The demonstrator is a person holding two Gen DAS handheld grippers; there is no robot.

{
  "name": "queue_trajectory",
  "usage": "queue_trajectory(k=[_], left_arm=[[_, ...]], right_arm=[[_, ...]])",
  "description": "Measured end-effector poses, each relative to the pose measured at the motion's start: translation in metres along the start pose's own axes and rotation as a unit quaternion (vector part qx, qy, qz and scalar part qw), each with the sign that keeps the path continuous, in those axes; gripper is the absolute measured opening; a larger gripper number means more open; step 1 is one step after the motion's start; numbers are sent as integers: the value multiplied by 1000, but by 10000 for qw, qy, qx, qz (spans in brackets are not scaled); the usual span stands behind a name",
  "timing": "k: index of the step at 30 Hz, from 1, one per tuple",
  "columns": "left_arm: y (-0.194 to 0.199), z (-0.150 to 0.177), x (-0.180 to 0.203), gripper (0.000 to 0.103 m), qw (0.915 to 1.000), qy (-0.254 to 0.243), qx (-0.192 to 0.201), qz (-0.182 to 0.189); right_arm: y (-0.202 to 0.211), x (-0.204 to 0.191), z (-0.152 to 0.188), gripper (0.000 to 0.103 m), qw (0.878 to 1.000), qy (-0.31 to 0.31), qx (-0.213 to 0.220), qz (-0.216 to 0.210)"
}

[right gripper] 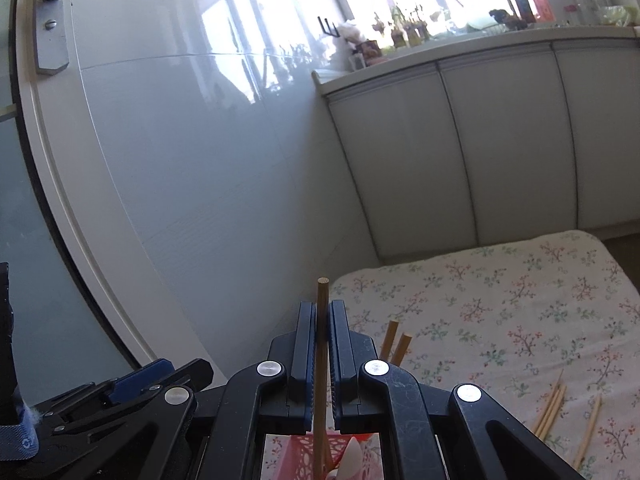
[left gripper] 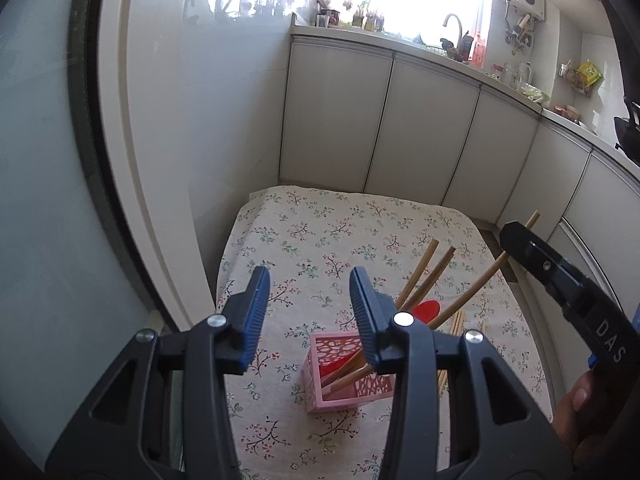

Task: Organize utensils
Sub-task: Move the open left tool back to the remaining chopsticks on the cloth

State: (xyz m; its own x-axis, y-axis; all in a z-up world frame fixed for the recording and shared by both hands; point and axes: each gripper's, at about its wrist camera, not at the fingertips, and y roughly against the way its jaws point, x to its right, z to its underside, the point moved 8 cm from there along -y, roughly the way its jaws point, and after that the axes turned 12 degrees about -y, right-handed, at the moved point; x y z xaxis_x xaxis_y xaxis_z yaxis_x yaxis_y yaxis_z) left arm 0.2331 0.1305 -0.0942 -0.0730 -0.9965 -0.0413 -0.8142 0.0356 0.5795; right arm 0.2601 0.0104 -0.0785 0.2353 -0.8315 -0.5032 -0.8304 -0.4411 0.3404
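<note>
A pink cut-out holder (left gripper: pixel 344 372) stands on the floral tablecloth (left gripper: pixel 320 232). Several wooden chopsticks (left gripper: pixel 420 276) and a red utensil (left gripper: pixel 426 310) lean out of it. My left gripper (left gripper: pixel 308 300) is open and empty, above and to the left of the holder. My right gripper (right gripper: pixel 322 320) is shut on one wooden chopstick (right gripper: pixel 322 292), held upright over the holder (right gripper: pixel 296 456). The right gripper also shows in the left wrist view (left gripper: pixel 520 236), gripping that chopstick (left gripper: pixel 472 292) with its lower end in the holder.
Loose chopsticks (right gripper: pixel 554 404) lie on the cloth to the right of the holder. A glossy wall (left gripper: pixel 192 140) bounds the table's left side. Grey cabinets (left gripper: pixel 420 128) stand behind the table, with a cluttered counter above.
</note>
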Motion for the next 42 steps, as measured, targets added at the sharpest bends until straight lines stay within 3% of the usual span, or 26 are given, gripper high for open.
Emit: queue_trajectory(k=[3, 7, 11, 13, 22, 33, 42], left_arm=[[0, -1, 2, 45, 10000, -24, -17, 34], [1, -1, 6, 52, 9999, 2, -58, 159], [5, -1, 14, 57, 9997, -69, -59, 223], [7, -1, 19, 60, 9995, -101, -59, 295], [20, -2, 56, 73, 9975, -442, -43, 549], [28, 3, 125, 83, 9900, -1127, -77, 850], [4, 21, 186, 83, 9766, -1748, -536, 1128]], right_arm=[[3, 1, -1, 11, 10000, -30, -48, -32], [14, 2, -6, 36, 10000, -65, -25, -49], [26, 6, -12, 42, 9999, -94, -120, 46], [35, 12, -14, 51, 9997, -85, -192, 125], [79, 56, -24, 75, 9978, -108, -370, 535], [116, 134, -39, 90, 9914, -444, -412, 1157], [111, 210, -22, 93, 9715, -1115, -1219, 1703]])
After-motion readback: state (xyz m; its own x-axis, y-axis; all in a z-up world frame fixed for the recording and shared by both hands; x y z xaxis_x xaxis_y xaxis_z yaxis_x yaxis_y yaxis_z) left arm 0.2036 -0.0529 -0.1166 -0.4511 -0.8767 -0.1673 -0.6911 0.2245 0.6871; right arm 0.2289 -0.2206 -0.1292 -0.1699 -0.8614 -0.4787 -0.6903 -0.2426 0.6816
